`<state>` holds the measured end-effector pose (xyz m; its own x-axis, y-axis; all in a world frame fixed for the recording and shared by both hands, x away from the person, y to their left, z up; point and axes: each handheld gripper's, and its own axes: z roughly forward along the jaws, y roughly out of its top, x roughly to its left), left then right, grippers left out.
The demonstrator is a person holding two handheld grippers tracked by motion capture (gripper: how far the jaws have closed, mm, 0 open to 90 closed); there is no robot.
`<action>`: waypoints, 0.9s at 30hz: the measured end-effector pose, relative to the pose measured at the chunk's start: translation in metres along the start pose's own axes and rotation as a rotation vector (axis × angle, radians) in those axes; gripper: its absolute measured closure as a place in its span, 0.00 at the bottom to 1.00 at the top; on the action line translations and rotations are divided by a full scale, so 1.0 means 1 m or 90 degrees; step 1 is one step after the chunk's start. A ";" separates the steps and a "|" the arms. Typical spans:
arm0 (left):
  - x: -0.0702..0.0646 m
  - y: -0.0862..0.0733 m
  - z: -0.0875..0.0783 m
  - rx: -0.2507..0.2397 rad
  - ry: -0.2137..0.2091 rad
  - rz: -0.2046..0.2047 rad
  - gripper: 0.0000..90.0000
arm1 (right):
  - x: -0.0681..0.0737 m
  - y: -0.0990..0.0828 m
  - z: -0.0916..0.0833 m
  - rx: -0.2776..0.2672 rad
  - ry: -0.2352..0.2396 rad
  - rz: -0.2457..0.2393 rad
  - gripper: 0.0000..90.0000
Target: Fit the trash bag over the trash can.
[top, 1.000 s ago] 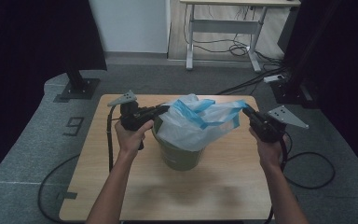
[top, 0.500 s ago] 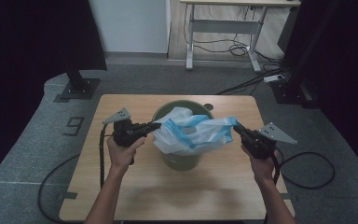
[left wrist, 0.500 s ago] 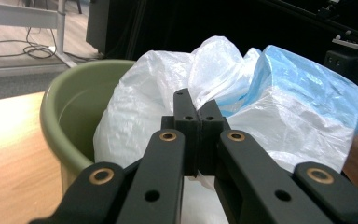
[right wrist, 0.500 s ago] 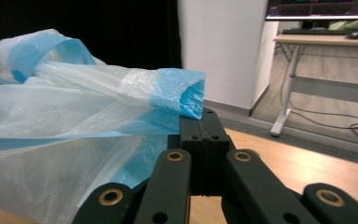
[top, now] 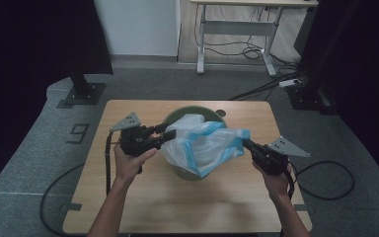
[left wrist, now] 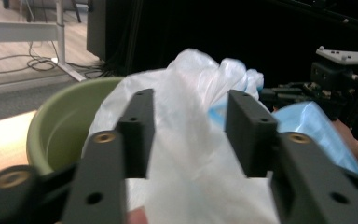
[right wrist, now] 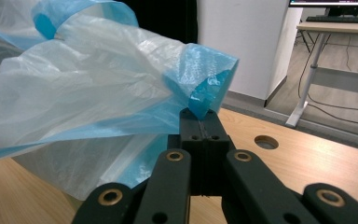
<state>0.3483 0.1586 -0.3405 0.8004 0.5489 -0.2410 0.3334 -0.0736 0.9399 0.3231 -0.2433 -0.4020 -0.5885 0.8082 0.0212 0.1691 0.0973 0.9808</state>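
Right gripper pinches the plastic bag; left gripper, just opening, apparently straddles it loosely.

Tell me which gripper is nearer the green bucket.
Left. The left gripper reaches the green bucket at its rim; the right gripper stays beyond its far side, holding the plastic bag.

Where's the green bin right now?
In the high view, the green bin stands mid-table, under the plastic bag stretched between the left gripper and right gripper.

One plastic bag, one green bucket, two tools, left and right, one table, one desk far behind.
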 end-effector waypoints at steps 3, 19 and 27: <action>-0.003 0.006 0.000 0.000 0.008 0.006 0.46 | 0.001 0.001 0.001 0.004 -0.001 -0.009 0.99; -0.006 0.020 0.035 0.069 0.038 0.030 0.72 | 0.010 0.009 0.008 0.006 0.014 -0.019 0.99; -0.001 0.021 0.038 0.037 0.064 0.005 0.98 | 0.012 0.005 0.004 0.006 0.016 -0.026 0.99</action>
<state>0.3738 0.1247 -0.3296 0.7502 0.6283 -0.2060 0.3584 -0.1247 0.9252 0.3203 -0.2309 -0.3979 -0.6152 0.7882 -0.0136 0.1524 0.1358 0.9789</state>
